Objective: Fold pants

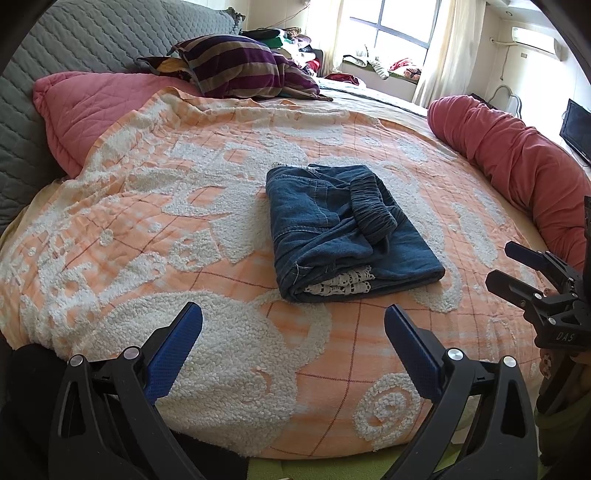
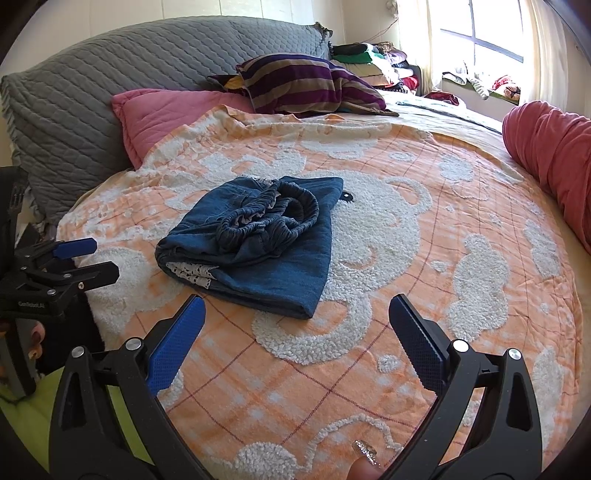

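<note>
While both tongs, left (image 1: 293, 321) and right (image 2: 297, 314), gape empty, folded pants (image 1: 347, 229) lie beyond them

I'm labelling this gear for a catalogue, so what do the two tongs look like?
Both are matte black plastic. The left tongs and right tongs each have two angled fingers faced with textured blue pads and silver rivets. White lettering marks each body. No cables or sleeves show.

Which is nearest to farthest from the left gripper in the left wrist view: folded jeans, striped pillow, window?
From the left gripper:
1. folded jeans, straight ahead, mid-bed
2. striped pillow, far side, slightly left
3. window, back wall, right
</note>
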`<move>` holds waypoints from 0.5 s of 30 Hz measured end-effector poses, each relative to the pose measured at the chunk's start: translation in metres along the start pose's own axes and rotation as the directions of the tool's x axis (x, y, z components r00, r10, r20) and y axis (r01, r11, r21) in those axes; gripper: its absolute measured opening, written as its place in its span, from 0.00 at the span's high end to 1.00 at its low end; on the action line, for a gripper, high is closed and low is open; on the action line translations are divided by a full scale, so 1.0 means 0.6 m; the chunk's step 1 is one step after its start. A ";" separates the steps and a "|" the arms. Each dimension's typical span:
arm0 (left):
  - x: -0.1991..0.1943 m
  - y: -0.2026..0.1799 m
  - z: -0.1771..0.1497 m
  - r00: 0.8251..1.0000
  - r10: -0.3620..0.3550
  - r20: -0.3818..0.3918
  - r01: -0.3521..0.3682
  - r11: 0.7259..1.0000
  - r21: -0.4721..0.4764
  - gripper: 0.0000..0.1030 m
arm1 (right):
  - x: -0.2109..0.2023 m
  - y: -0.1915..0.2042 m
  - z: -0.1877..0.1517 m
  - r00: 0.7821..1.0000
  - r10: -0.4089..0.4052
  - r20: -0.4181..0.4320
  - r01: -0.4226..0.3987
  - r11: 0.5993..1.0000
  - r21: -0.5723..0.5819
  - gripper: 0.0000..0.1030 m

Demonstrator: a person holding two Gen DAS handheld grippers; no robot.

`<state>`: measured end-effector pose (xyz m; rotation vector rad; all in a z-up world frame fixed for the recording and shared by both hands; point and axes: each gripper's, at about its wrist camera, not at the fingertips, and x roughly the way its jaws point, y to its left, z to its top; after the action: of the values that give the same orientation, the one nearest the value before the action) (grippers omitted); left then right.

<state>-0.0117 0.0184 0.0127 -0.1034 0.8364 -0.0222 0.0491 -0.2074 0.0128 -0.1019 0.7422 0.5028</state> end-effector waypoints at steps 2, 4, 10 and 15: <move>0.000 0.000 0.000 1.000 0.001 0.000 -0.001 1.000 -0.001 0.04 | 0.000 0.000 0.000 1.000 -0.001 -0.001 0.001 1.000 0.000 0.09; 0.000 0.000 0.000 1.000 -0.001 0.000 0.001 1.000 -0.002 0.04 | -0.003 -0.001 -0.001 1.000 0.000 0.000 0.000 1.000 0.001 0.09; 0.000 -0.001 -0.001 1.000 0.001 -0.001 -0.001 1.000 -0.001 0.04 | -0.001 -0.002 -0.001 1.000 -0.002 0.000 0.002 1.000 0.000 0.09; 0.000 -0.001 -0.001 1.000 0.001 0.000 -0.001 1.000 -0.001 0.04 | -0.001 -0.002 -0.002 1.000 -0.002 -0.001 0.002 1.000 0.002 0.09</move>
<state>-0.0121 0.0178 0.0122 -0.1034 0.8362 -0.0209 0.0486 -0.2091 0.0122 -0.1010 0.7434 0.5006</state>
